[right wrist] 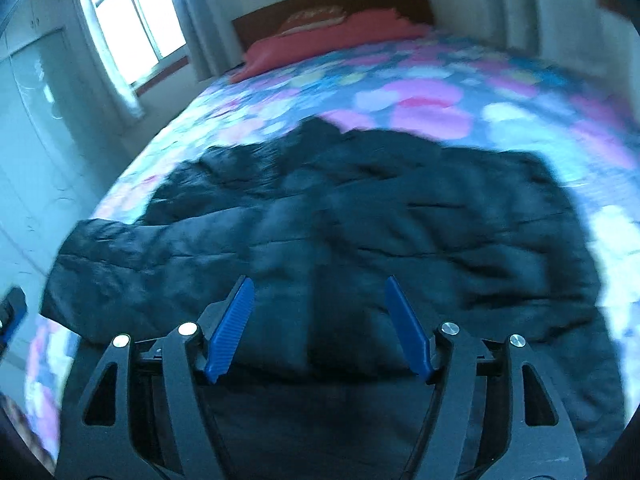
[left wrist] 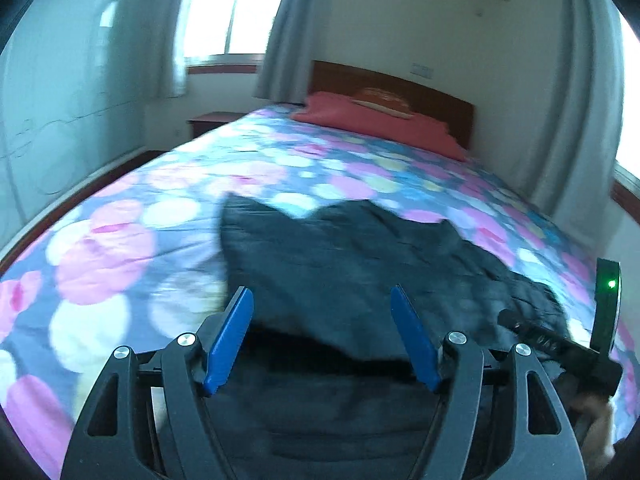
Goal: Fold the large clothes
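Observation:
A large dark quilted jacket (left wrist: 344, 256) lies spread on the floral bedspread (left wrist: 120, 240); in the right wrist view the jacket (right wrist: 360, 216) fills the middle, one sleeve reaching left. My left gripper (left wrist: 322, 296) is open, its blue fingers above the jacket's near-left part, holding nothing. My right gripper (right wrist: 318, 286) is open over the jacket's near edge, holding nothing. The right gripper's body with a green light (left wrist: 606, 300) shows at the right of the left wrist view. The views are blurred.
A red pillow (left wrist: 380, 120) and wooden headboard (left wrist: 400, 84) are at the far end of the bed. A window (left wrist: 224, 8) with grey curtains is behind, a pale wardrobe (left wrist: 60, 80) to the left, a nightstand (left wrist: 208, 120) by the bed.

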{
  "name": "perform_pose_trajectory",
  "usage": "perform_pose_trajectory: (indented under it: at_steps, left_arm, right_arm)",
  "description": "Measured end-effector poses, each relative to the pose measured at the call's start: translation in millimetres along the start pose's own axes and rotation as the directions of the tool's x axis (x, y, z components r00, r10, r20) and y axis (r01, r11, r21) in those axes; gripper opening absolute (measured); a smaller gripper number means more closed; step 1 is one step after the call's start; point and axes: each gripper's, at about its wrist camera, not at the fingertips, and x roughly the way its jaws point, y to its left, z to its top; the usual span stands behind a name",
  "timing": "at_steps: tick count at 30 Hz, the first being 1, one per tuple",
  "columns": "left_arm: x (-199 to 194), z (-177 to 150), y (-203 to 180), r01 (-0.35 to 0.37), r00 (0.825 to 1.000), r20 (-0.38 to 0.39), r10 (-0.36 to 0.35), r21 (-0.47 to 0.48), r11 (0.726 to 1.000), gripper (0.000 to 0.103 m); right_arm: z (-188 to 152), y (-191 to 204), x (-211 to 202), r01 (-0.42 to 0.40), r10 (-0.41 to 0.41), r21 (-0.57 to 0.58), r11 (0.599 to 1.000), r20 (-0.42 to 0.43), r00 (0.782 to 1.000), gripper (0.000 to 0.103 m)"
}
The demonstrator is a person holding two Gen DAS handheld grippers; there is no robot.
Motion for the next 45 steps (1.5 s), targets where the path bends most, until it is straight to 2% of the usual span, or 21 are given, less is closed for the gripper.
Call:
perform_pose_trajectory:
  at_steps: [1,2,3,5,6,8,13,18,22,23,25,26,30,34,36,37,39,42,45]
  left_arm:
    - [1.2,-0.3,7.7,-0.012,1.000,-0.002,0.012,-0.009,1.000,0.070]
    - [2.6,-0.7,17.2,-0.026,1.000,-0.008,0.025,-0.024,0.999,0.070]
    - [4.5,-1.2,24.9,-0.036,0.999,-0.017,0.036,-0.036,0.999,0.070]
    - [7.4,-2.4,34.5,-0.046,0.998,-0.032,0.045,-0.049,0.998,0.070]
    - [8.7,-2.6,39.0,-0.051,0.998,-0.035,0.049,-0.053,0.997,0.070]
    - [10.3,-3.5,43.1,-0.058,0.998,-0.032,0.056,-0.051,0.997,0.070]
    - [21.9,-4.3,44.3,-0.055,0.997,-0.050,0.053,-0.049,0.997,0.070]
    - [38.0,-6.2,36.2,-0.053,0.996,-0.077,0.051,-0.013,0.999,0.070]
    - [53.5,-3.5,25.8,-0.051,0.993,-0.101,0.055,0.036,0.998,0.070]
    - [56.3,-2.1,23.9,-0.050,0.993,-0.102,0.055,0.045,0.998,0.070]
    - [64.1,4.3,19.2,-0.049,0.993,-0.101,0.054,0.054,0.997,0.070]
    - [69.1,8.2,16.9,-0.048,0.993,-0.102,0.053,0.053,0.997,0.070]
    - [96.7,21.0,5.7,-0.050,0.992,-0.117,0.055,0.048,0.998,0.070]
    - [130.8,16.7,-0.1,-0.098,0.980,-0.165,0.111,0.080,0.992,0.070]
    - [148.8,8.4,1.9,-0.125,0.968,-0.209,0.143,0.098,0.987,0.071]
    - [156.6,2.6,3.5,-0.127,0.961,-0.233,0.149,0.103,0.986,0.072]
    - [169.0,-7.0,9.7,-0.103,0.952,-0.283,0.121,0.077,0.992,0.072]
    - [157.1,-0.9,11.8,-0.126,0.954,-0.266,0.139,0.066,0.990,0.071]
    - [131.3,12.4,6.3,-0.144,0.975,-0.162,0.152,0.059,0.988,0.071]
  right_arm:
    - [0.9,3.8,7.0,-0.010,0.010,0.005,1.000,-0.018,1.000,0.063]
    - [1.4,9.5,20.0,-0.024,0.024,0.006,1.000,-0.056,0.998,0.054]
    - [1.3,13.0,25.3,-0.031,0.031,0.001,1.000,-0.075,0.997,0.033]
    - [2.6,17.5,29.2,-0.024,0.023,-0.011,1.000,-0.085,0.996,0.025]
    - [4.6,17.3,24.5,-0.031,0.030,-0.017,0.999,-0.068,0.997,0.020]
    - [10.5,11.1,10.0,-0.017,0.017,-0.021,1.000,-0.025,1.000,0.017]
    - [22.0,-29.4,-19.6,0.127,-0.126,-0.019,0.992,0.073,0.989,0.016]
    - [22.5,-76.6,-7.4,0.206,-0.206,0.006,0.978,0.027,0.978,0.016]
    - [14.9,-82.0,10.7,0.219,-0.220,-0.028,0.975,-0.036,0.975,0.024]
    - [15.9,-81.4,7.4,0.229,-0.230,-0.027,0.973,-0.031,0.973,0.027]
    - [20.3,-79.5,-5.2,0.260,-0.260,-0.003,0.966,0.003,0.966,0.042]
    - [23.3,-74.9,-13.9,0.266,-0.266,0.011,0.964,0.043,0.963,0.043]
    - [37.1,-49.1,-14.1,0.216,-0.212,-0.031,0.976,0.098,0.972,0.043]
    - [40.9,-36.5,18.1,0.198,-0.193,-0.077,0.977,0.063,0.979,0.043]
    - [34.8,-41.8,42.0,0.212,-0.212,-0.077,0.974,0.001,0.977,0.043]
    - [30.7,-44.8,51.2,0.205,-0.207,-0.073,0.976,-0.025,0.978,0.043]
    - [27.1,-47.2,56.0,0.199,-0.202,-0.075,0.977,-0.023,0.979,0.042]
    - [32.5,-41.3,47.9,0.215,-0.219,-0.088,0.973,-0.031,0.975,0.042]
    - [44.0,-29.8,28.4,0.198,-0.196,-0.076,0.977,0.033,0.980,0.042]
